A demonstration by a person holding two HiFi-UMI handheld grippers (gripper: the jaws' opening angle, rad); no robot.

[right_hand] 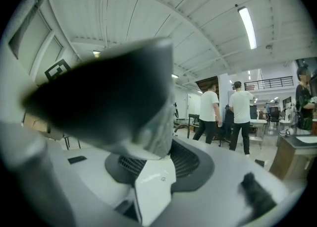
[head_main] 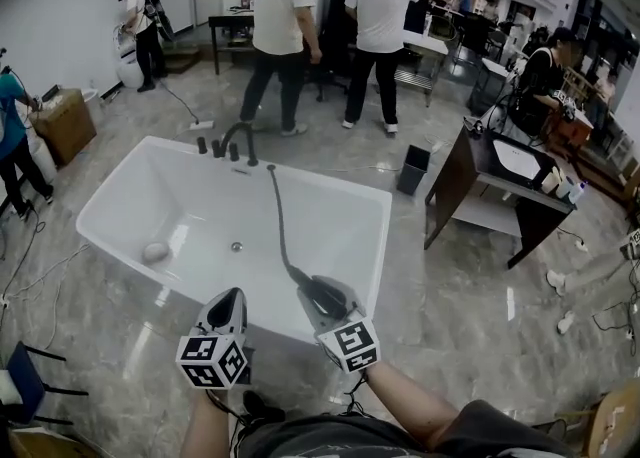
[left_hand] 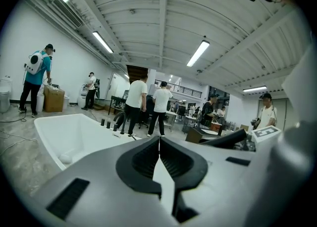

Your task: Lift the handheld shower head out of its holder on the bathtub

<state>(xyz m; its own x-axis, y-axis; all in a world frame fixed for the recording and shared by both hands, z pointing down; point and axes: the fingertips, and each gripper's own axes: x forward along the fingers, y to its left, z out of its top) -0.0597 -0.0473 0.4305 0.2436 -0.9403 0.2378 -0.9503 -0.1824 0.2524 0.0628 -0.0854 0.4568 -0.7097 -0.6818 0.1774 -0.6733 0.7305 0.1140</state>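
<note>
Locate the handheld shower head (head_main: 322,296) in the right tool (head_main: 328,306), clenched between both jaws, above the near rim of the white bathtub (head_main: 330,188) and well apart from the faucet (head_main: 240,136) and the black fittings (head_main: 217,149) on the far rim. Confirm the grip in the right gripper view: dark, blurred body of the head pressed into the gap over the ribbed pads (right_hand: 185,159), with both jaws propped part-way apart by it. Treat the head as already clear of its holder, judging from this position alone; cannot single out the holder among the far-rim fittings. Trace the hose (head_main: 278,216) from the front end of the head, across the open basin, to the far rim just beside the faucet. Take the long axis of the head as running roughly in line with the right tool, pointing away toward the far rim, near level. Note the left tool (head_main: 230,304) just beside it on the left, jaws fully together and empty, confirmed in the left gripper view by the two pads meeting along one seam. From that view, find the dark handle lying to the right, near the marker cube (left_hand: 267,132) of the right tool. Expect any further travel to hinge on the hose: tethered at the far rim, so likely to draw taut on pulling back from the tub and to slacken on moving toward the faucet. Keep the right tool as the working side; reserve the nearer, empty left tool for supporting the hose if required.
</note>
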